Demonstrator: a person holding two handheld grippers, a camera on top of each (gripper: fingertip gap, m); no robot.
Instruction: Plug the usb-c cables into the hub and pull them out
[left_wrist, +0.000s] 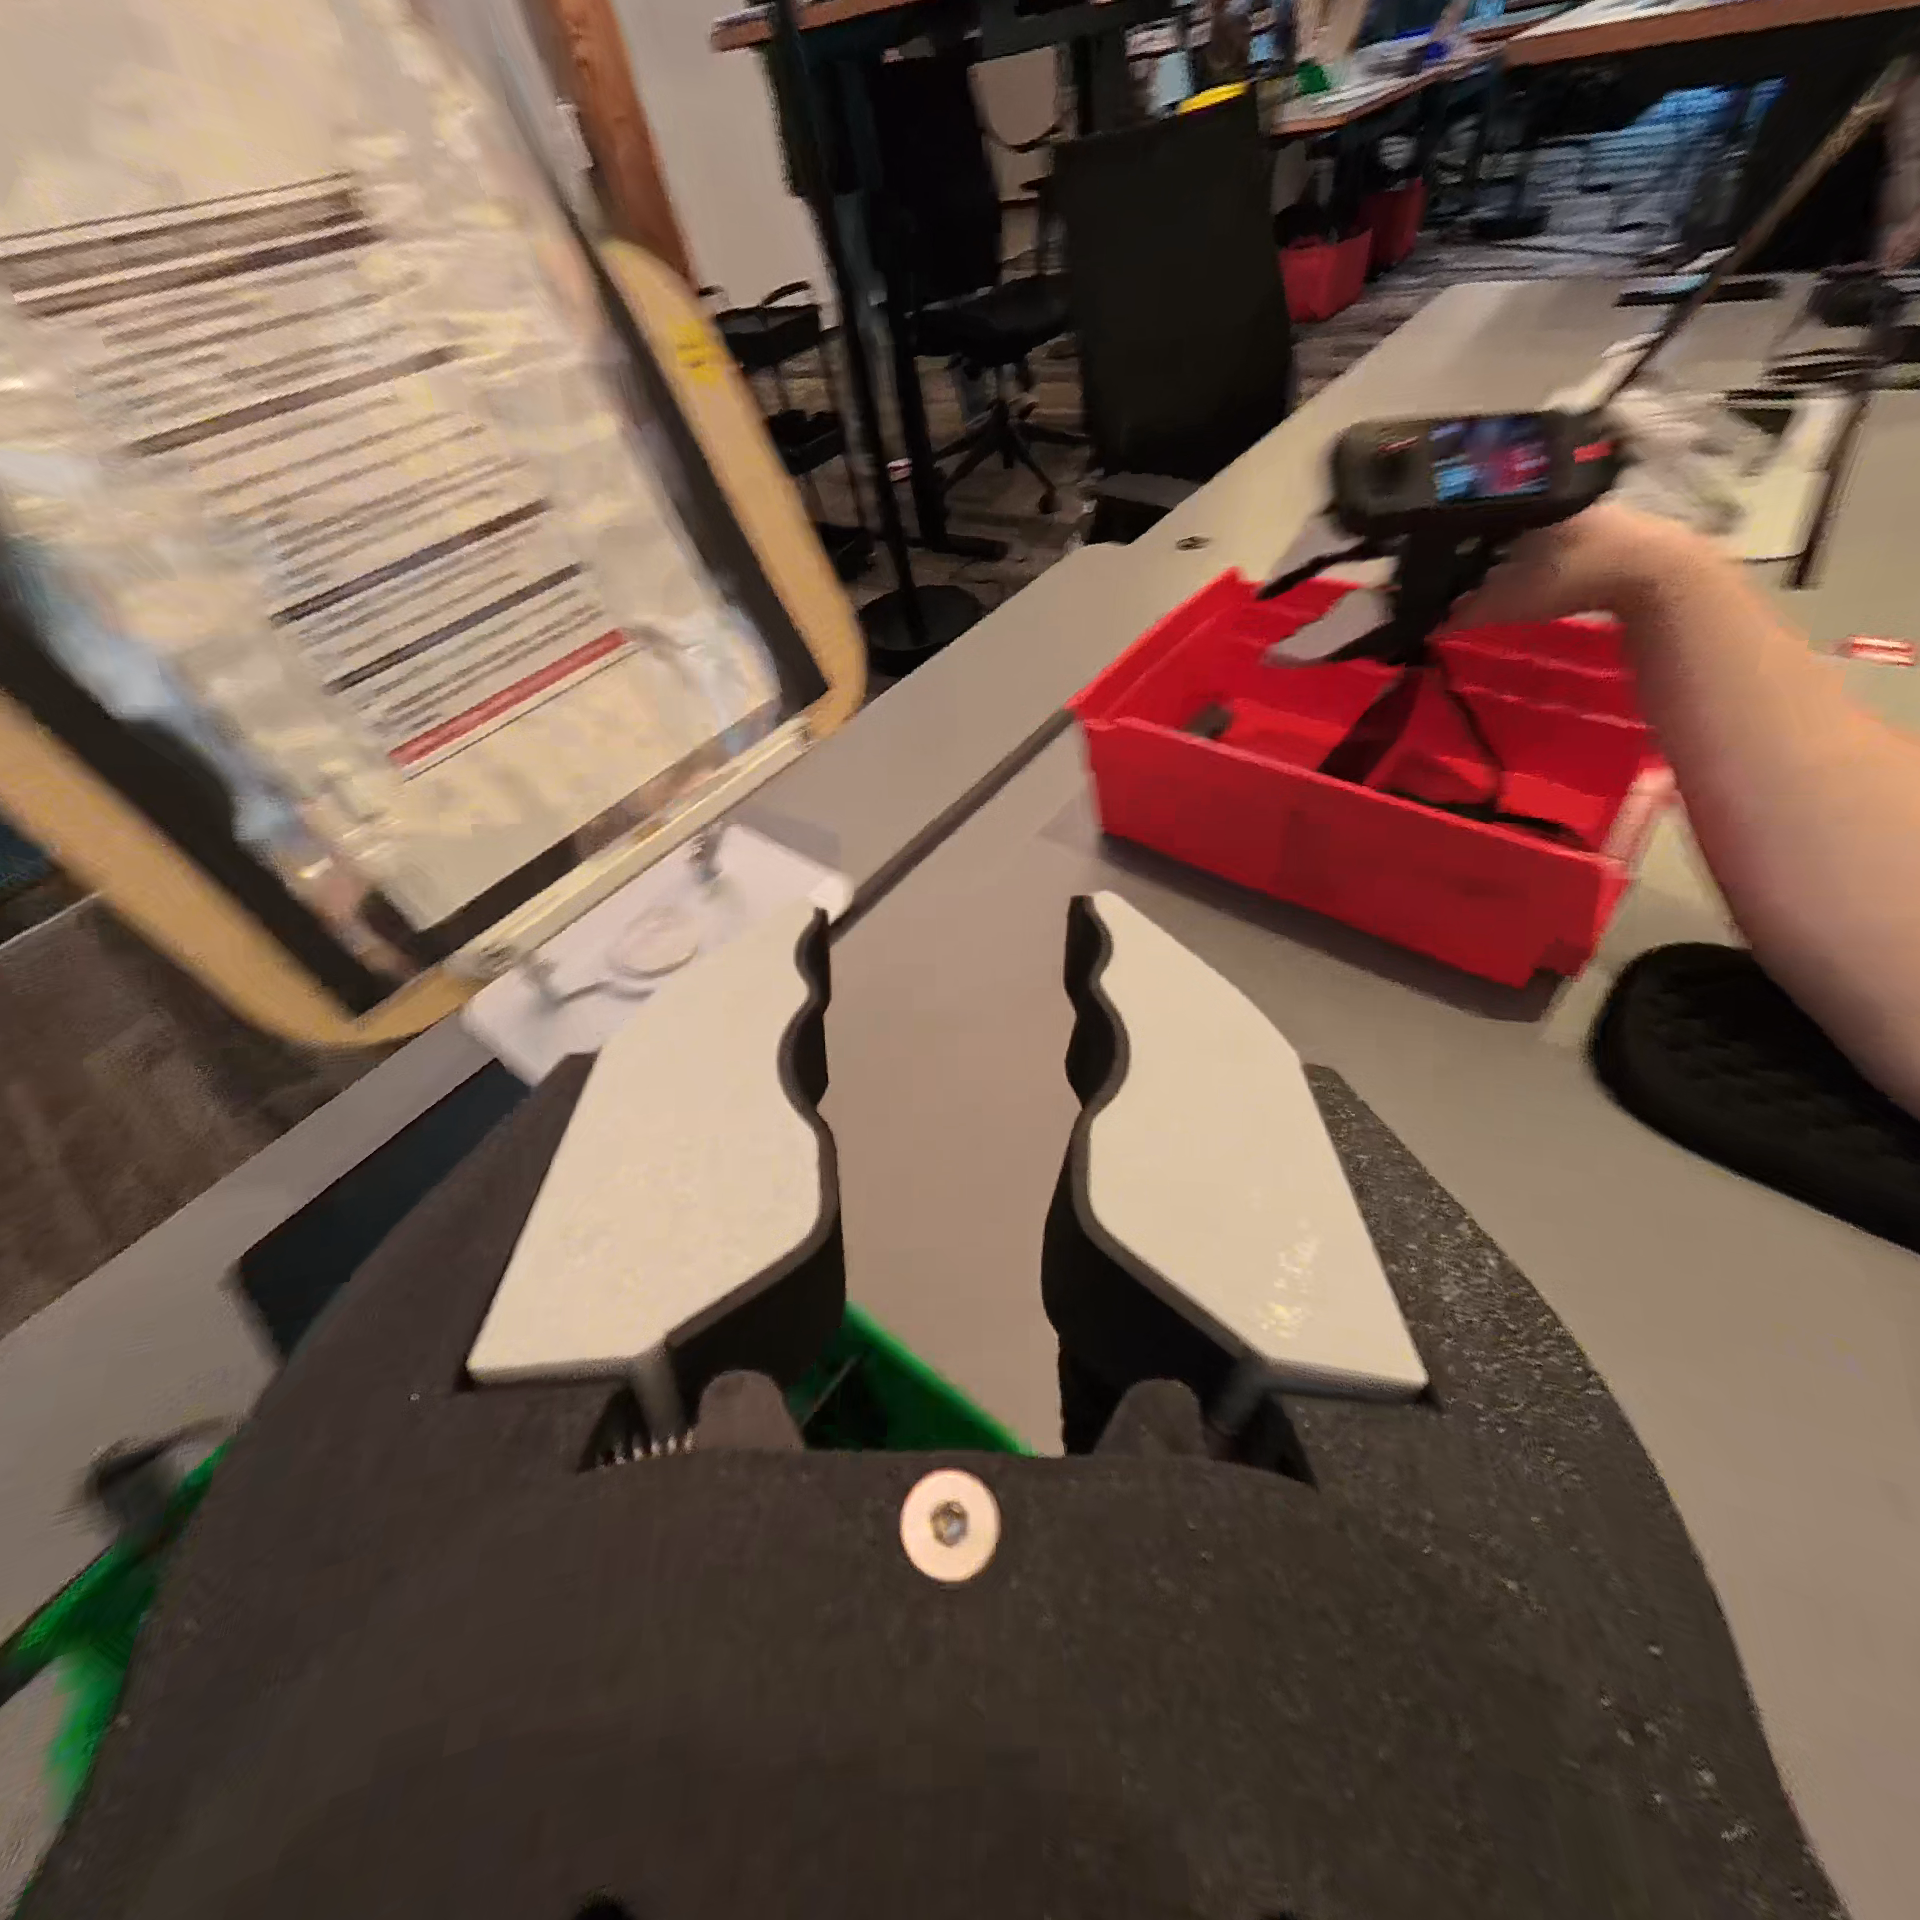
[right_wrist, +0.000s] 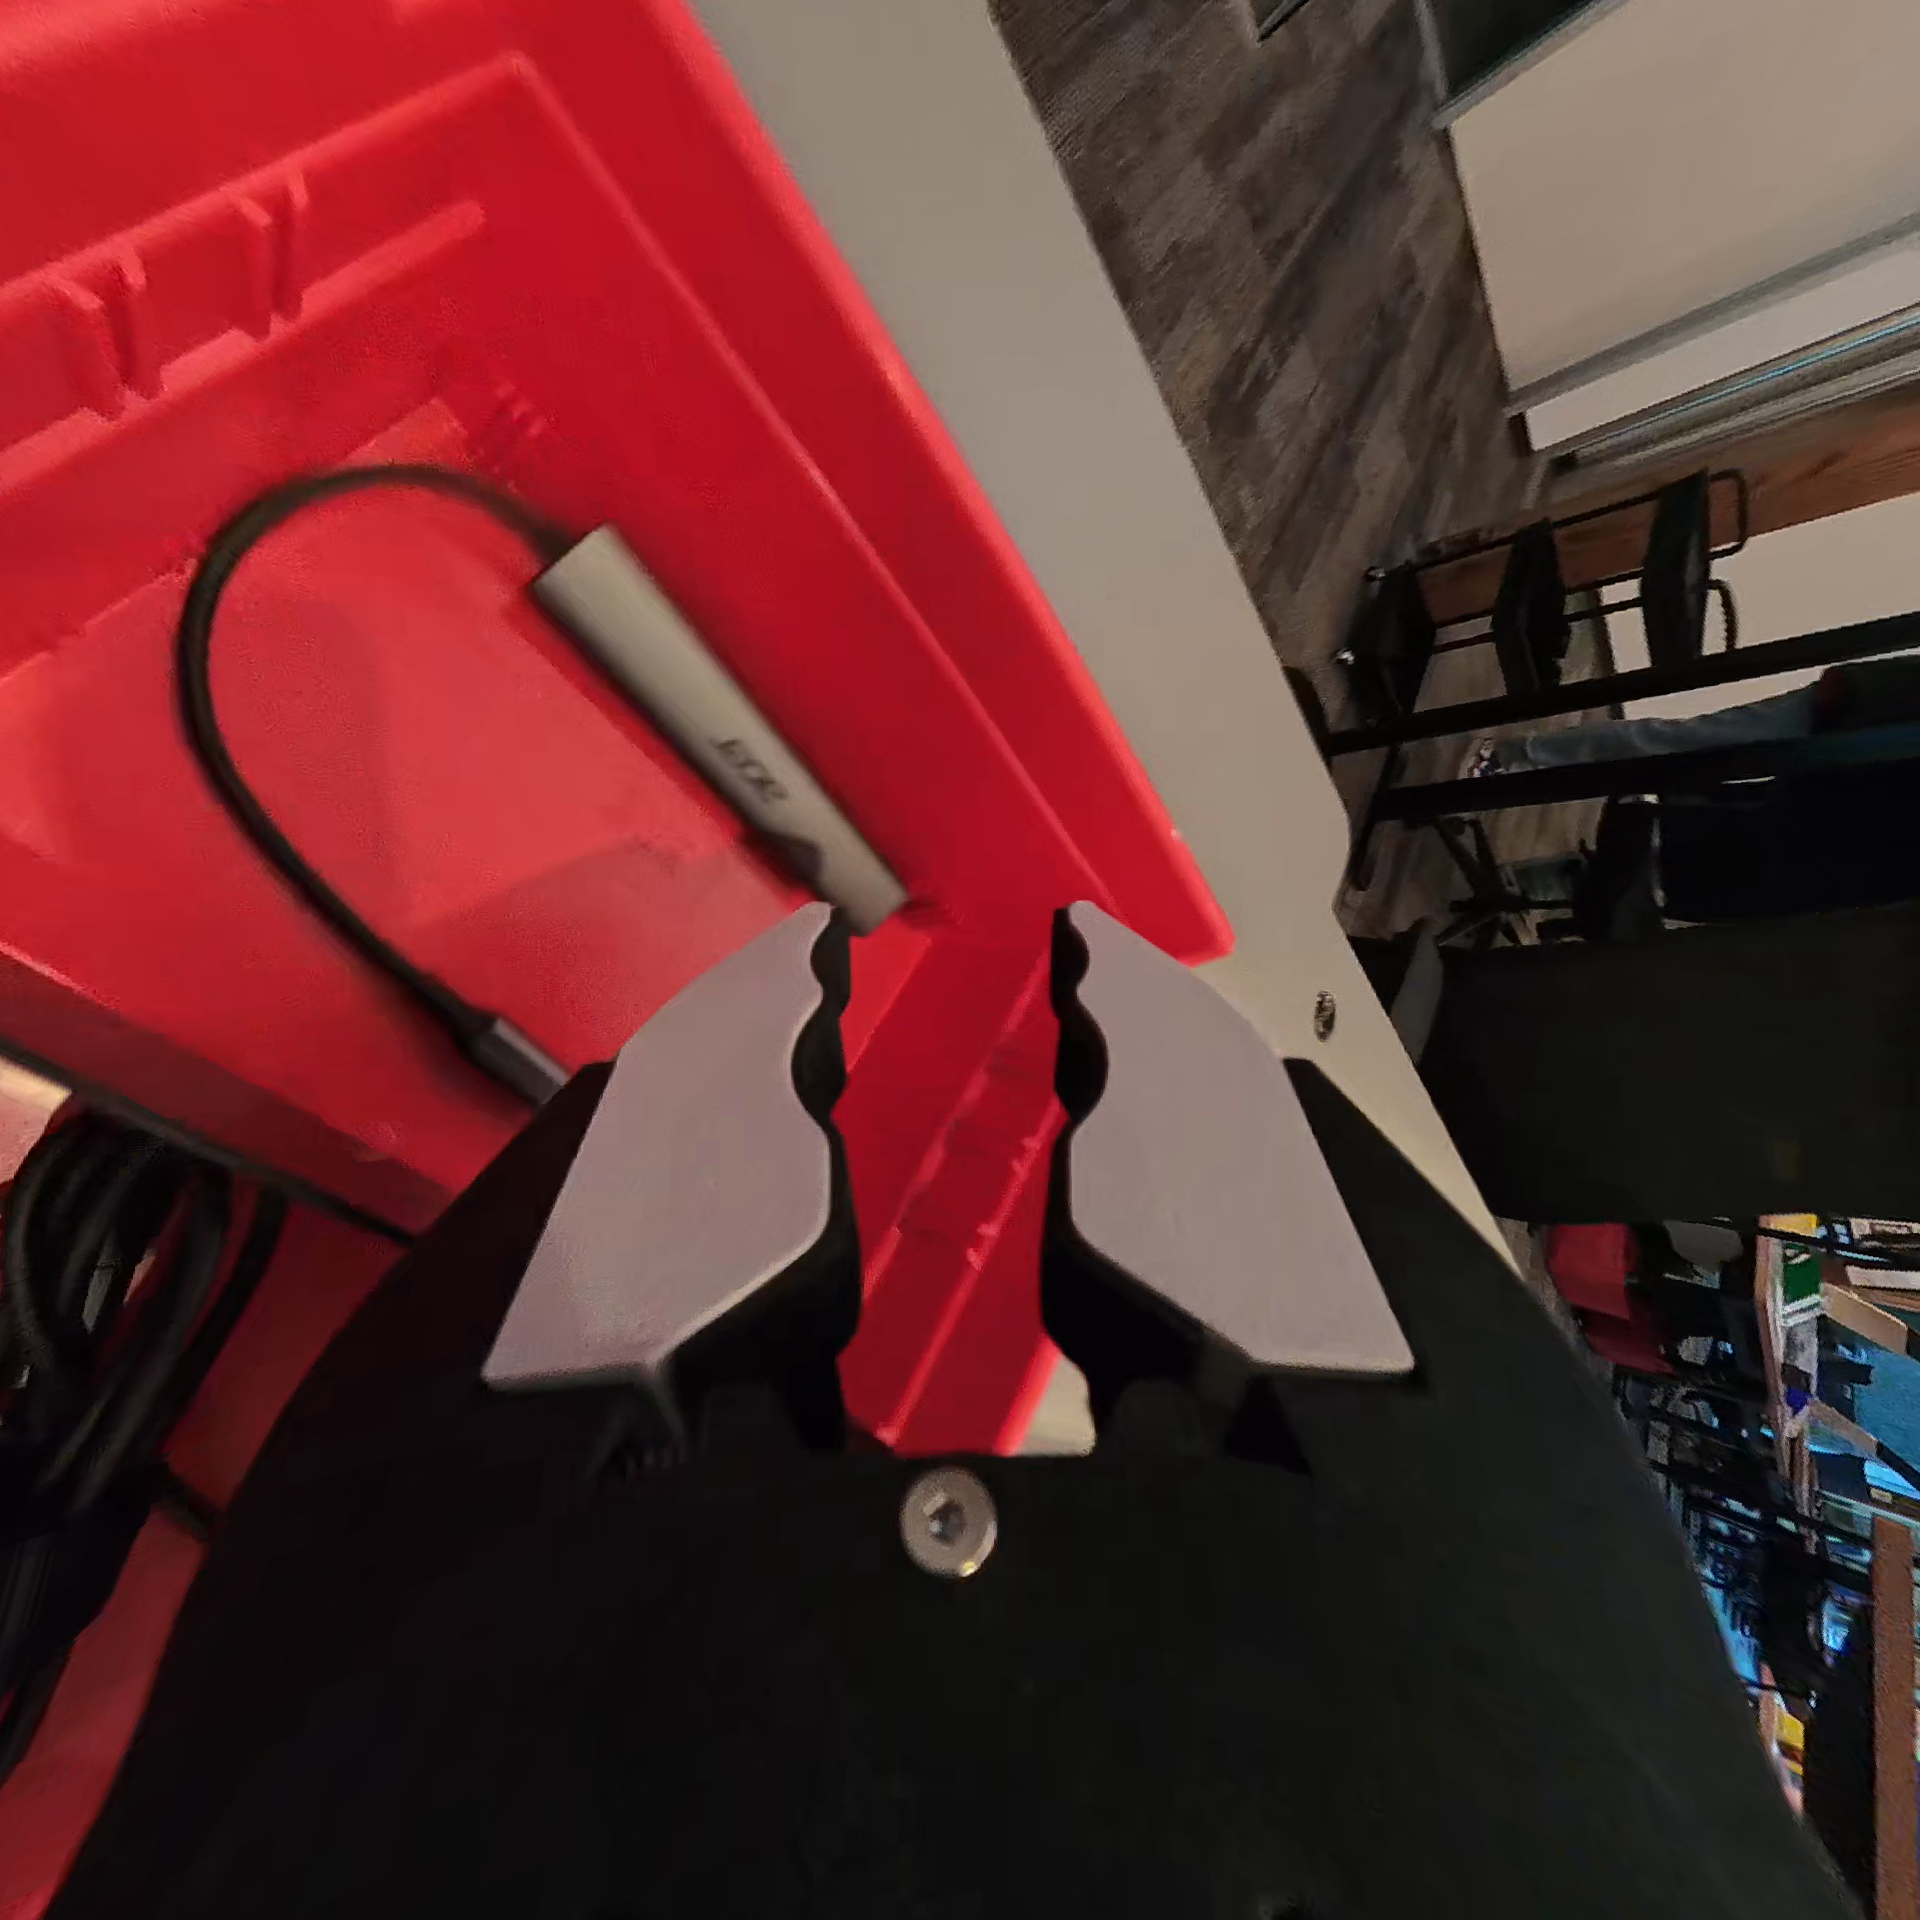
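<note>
Still on the reach-in: my right gripper (right_wrist: 945, 925) hangs empty, jaws apart, over the red bin (right_wrist: 727, 343) just beside the hub (right_wrist: 717, 727) end, left gripper (left_wrist: 945, 914) also empty and spread above the table (left_wrist: 1351, 1195), so next I probably grab a cable (right_wrist: 94, 1299).

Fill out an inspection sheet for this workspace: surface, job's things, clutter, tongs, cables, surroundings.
Surface: grey table, bare between the left tongs.
Job's things: grey hub lying inside the red bin.
Clutter: framed sheet leaning at the table's left; green bin under the left tongs; black pad.
Tongs: left tongs open, empty; right tongs open, empty, beside the hub's end.
Cables: the hub's own black lead loops in the bin; black cable bundle in a neighbouring compartment.
Surroundings: desks, chairs, carpet.
</note>
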